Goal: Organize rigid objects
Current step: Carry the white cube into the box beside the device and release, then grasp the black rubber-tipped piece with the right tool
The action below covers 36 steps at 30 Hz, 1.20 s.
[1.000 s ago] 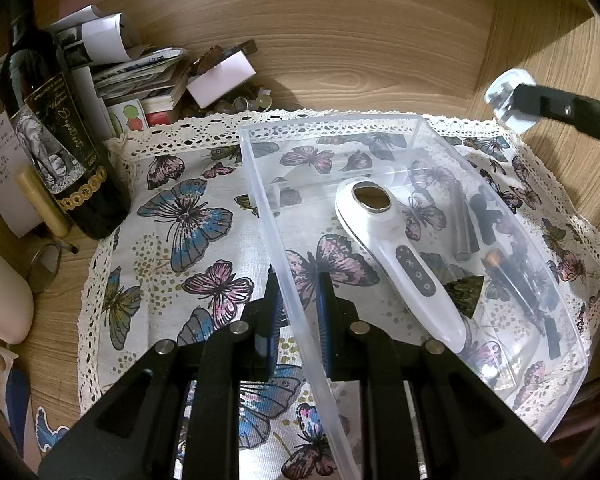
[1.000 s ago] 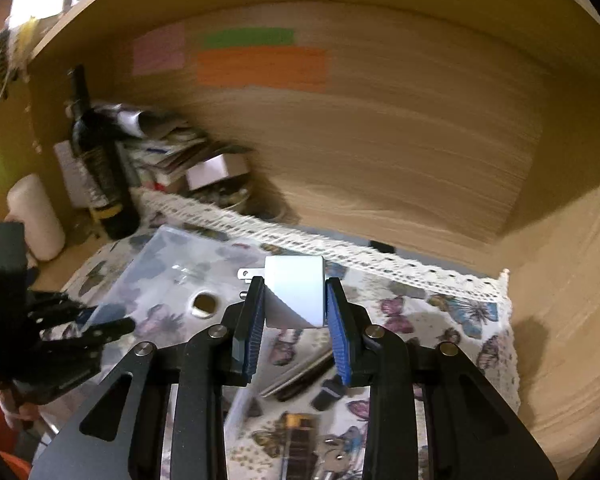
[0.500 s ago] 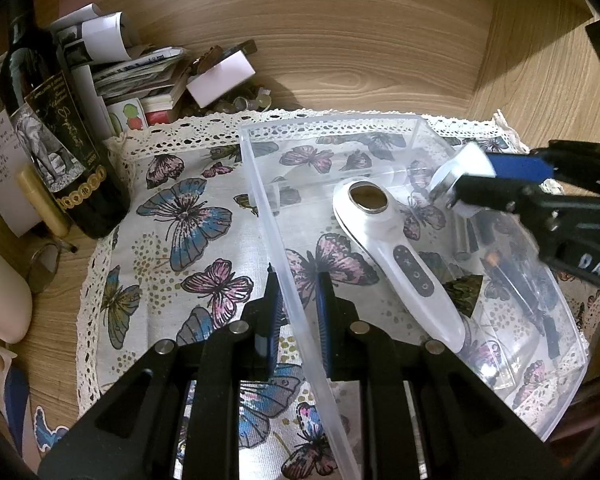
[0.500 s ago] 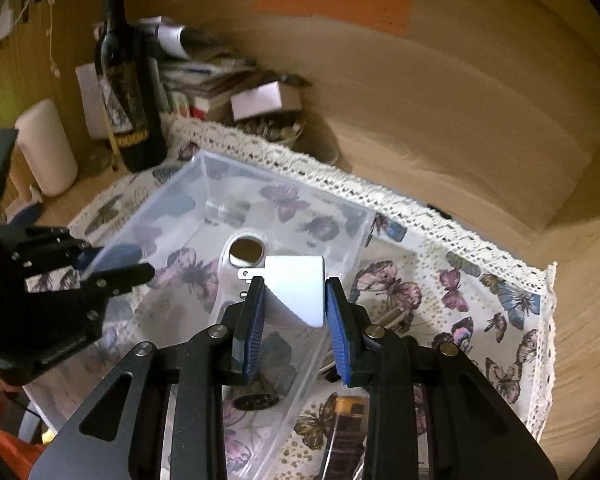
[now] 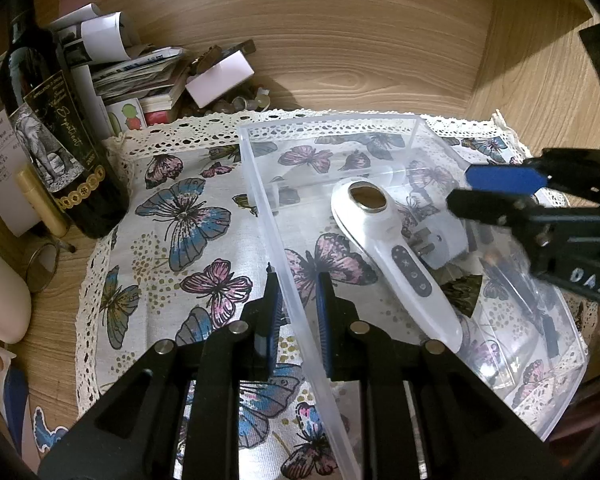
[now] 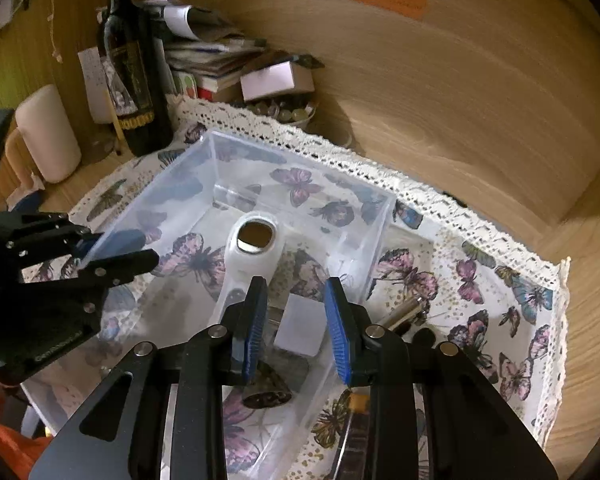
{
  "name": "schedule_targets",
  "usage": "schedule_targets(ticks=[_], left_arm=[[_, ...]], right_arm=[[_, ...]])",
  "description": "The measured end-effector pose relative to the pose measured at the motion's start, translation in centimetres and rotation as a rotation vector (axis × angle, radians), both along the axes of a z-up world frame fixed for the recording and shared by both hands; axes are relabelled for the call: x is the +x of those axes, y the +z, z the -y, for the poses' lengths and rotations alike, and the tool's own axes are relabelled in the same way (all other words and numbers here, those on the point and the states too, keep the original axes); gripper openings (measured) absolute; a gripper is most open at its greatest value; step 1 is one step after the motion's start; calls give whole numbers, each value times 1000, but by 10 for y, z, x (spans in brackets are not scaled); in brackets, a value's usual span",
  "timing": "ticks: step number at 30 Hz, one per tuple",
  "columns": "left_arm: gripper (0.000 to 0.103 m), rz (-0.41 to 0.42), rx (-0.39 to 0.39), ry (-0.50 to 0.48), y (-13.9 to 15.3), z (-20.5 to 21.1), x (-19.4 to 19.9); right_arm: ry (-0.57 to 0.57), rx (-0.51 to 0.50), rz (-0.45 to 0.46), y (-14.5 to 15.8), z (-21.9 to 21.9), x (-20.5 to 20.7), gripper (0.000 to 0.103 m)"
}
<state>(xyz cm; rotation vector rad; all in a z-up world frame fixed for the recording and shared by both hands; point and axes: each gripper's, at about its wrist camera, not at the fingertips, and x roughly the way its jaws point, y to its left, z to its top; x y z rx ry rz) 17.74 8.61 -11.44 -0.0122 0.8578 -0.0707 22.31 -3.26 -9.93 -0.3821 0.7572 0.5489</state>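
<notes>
on the far left of the surface stands a dark wine bottle (image 5: 56, 152) with a fat white candle (image 6: 48, 136) close by, and a messy pile of papers and small boxes (image 5: 148, 76) sits behind them by the wooden wall. a butterfly cloth (image 5: 180, 216) with a lace edge covers the middle of the surface.

next comes the left gripper (image 5: 296, 312). its fingers are clenched on the left wall of the clear plastic bin (image 5: 260, 200), one finger outside and one inside, so it looks like it is holding the bin steady.

inside the bin lies a long white handheld gadget (image 5: 392, 256) with a round metal end at the far side and buttons down its handle. just right of it is a small white plug block (image 6: 300, 330), a plain cube with metal prongs poking toward the gadget. it seems to rest on the bin floor near the right wall, beside a dark fan-shaped thing (image 6: 266, 390) that i cannot name.

the right gripper (image 6: 296, 320) hangs over the plug block with its fingers released, a gap on each side of the block.

so two things look put away. on the cloth to the right of the bin, a small metal tube (image 6: 406, 310) and some dark bits are not in yet, so i think more sorting is left.
</notes>
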Motion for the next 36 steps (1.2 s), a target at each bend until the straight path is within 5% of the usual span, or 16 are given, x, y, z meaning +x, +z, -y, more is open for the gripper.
schedule_targets(ticks=[17,36], left_arm=[[17,0,-1,-1,0,1,0],[17,1,0,-1,0,1,0]], right_arm=[[-187,121,127,50,61,2,31],[-313,77,-148,-48,90,47,33]])
